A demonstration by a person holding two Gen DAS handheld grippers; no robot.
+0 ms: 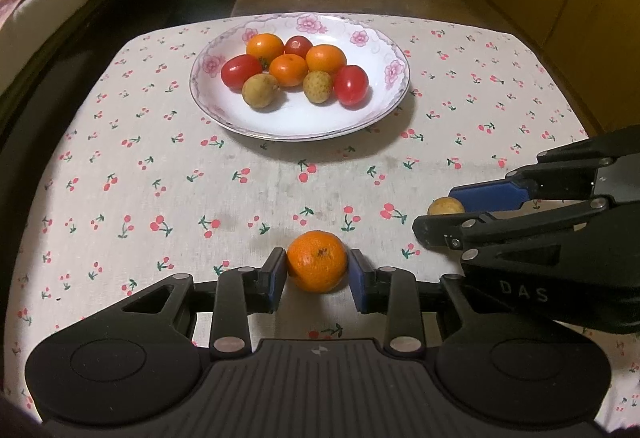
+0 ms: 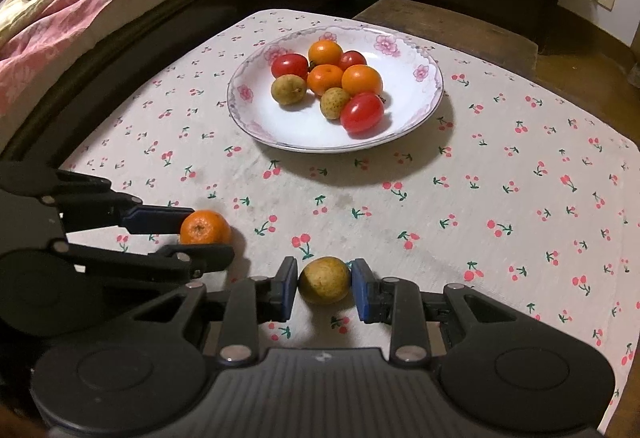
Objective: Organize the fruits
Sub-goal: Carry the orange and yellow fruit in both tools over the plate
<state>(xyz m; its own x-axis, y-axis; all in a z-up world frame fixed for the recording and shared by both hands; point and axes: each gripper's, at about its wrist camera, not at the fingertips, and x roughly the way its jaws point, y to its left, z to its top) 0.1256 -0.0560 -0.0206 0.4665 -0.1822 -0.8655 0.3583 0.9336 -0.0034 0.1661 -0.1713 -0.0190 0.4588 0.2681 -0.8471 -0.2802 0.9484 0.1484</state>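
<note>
While both sets of fingers sit nearly closed, the left gripper (image 1: 318,274) pinches a mandarin (image 1: 317,261) between its pads and the right gripper (image 2: 325,284) clamps a longan (image 2: 324,280), both fruits low over the desk (image 1: 160,165). Squeezing harder could bruise the dimpled orange peel; the smooth, tan, round longan might roll free short of the plate (image 1: 384,105) ahead.

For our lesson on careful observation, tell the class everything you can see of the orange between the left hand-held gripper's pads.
The orange is small, round and bright, with dimpled peel and a dark stem scar facing up. It looks whole and unpeeled. It sits on the cherry-print tablecloth, casting a small shadow, well short of the flowered plate. The left hand-held gripper is shut on it, a blue pad pressing each side. The brownish fruit lies apart, to its right.
</note>
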